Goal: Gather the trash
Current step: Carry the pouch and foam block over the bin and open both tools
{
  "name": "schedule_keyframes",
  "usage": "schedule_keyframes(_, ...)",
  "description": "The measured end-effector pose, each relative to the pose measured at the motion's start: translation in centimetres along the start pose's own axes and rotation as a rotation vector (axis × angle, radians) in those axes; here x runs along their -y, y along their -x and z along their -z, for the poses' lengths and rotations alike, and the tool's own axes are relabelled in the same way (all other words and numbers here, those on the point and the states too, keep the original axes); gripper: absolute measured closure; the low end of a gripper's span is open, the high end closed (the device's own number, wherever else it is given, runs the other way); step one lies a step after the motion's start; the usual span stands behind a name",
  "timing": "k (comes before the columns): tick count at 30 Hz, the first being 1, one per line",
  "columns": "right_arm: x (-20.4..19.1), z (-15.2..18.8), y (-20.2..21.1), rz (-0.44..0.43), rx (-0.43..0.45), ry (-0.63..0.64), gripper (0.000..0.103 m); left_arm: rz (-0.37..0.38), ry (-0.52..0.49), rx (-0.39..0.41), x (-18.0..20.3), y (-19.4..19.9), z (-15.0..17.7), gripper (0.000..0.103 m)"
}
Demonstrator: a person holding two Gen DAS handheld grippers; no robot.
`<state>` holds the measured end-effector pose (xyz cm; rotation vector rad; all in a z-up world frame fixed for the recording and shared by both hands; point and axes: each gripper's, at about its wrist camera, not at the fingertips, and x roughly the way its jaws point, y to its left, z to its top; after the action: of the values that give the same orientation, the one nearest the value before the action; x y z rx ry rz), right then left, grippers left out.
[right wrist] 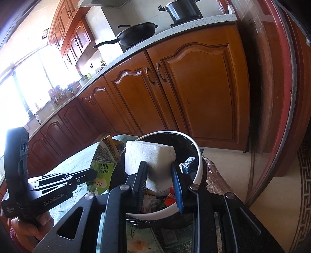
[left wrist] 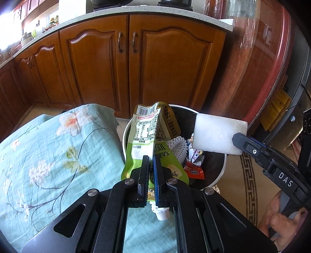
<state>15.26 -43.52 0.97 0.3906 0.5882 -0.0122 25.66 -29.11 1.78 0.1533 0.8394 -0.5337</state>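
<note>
The left gripper (left wrist: 151,161) is clamped on a crumpled green and white plastic drink pouch (left wrist: 150,136), its glossy printed film creased and standing upright between the flat black pad and the blue pad. The pouch's ribbed white screw cap (left wrist: 162,213) hangs below the fingers. The pouch is held above the near-left rim of a round white bin lined with a shiny black plastic bag (left wrist: 221,167).

The right gripper (right wrist: 160,171) is closed on a thick white foam block (right wrist: 149,155), rectangular with rounded corners and a grainy, pitted surface, held over the bin's open mouth.

Inside the bin lie a white foam fruit net (left wrist: 179,148) with an open mesh weave and a red snack wrapper (left wrist: 195,171).

Beside the bin, a pale turquoise cotton cloth with a printed floral pattern (left wrist: 48,155) covers a low surface in soft wrinkles. Behind stand glossy brown wooden cabinets with arched raised panels (left wrist: 108,68) under a speckled stone countertop (left wrist: 120,11).
</note>
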Motion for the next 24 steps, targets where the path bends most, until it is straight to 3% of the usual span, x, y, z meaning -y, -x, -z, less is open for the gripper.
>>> schedule_keyframes(24,0.2,-0.8,-2.8,0.051,-0.076,0.027,0.077,-0.011,-0.009,-0.08,0.3,-3.8,-1.7,0.099)
